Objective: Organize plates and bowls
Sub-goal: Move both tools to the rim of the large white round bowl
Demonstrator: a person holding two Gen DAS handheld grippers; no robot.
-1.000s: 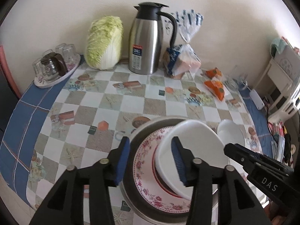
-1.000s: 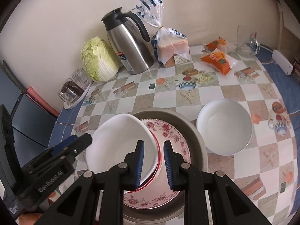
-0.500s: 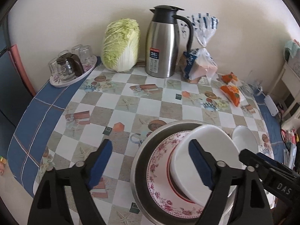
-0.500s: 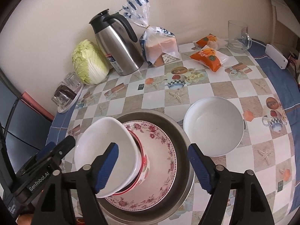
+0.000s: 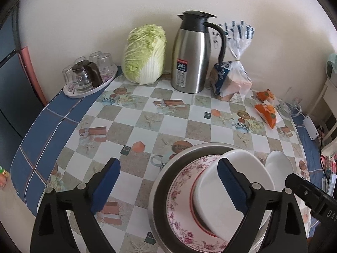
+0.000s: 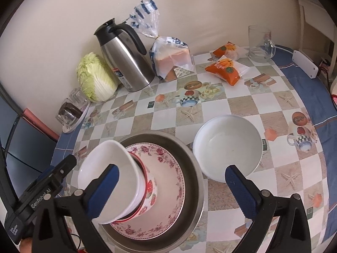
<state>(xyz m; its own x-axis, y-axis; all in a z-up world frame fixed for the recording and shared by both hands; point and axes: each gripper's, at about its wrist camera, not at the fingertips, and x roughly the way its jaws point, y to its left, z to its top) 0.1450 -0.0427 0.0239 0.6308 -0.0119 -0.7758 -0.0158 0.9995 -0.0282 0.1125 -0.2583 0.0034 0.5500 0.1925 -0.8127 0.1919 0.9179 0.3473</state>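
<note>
A metal basin [image 6: 190, 158] near the table's front edge holds a floral plate [image 6: 168, 164]. On the plate stands a red-rimmed patterned bowl [image 6: 150, 187], with a white bowl [image 6: 105, 164] nested in it and tilted to the left. In the left wrist view the same white bowl [image 5: 248, 164] sits on the floral plate [image 5: 181, 181]. A second white bowl [image 6: 227, 145] rests on the table to the basin's right. My left gripper [image 5: 168, 162] and right gripper [image 6: 171, 169] hover over the stack from opposite sides. Both sets of jaws are opening wide, and no pad presses on anything.
Along the wall stand a tray of glasses [image 5: 88, 73], a cabbage [image 5: 145, 54], a steel thermos [image 5: 190, 57] and a bag of bread [image 5: 231, 78]. Orange snack packets [image 6: 223, 69], a glass mug [image 6: 259, 42] and a white box [image 6: 305, 63] lie at the far right.
Both grippers went from nearly shut at the white bowl's rim to wide open. The white bowl now rests free on the red-rimmed bowl. Both cameras drew back a little.
</note>
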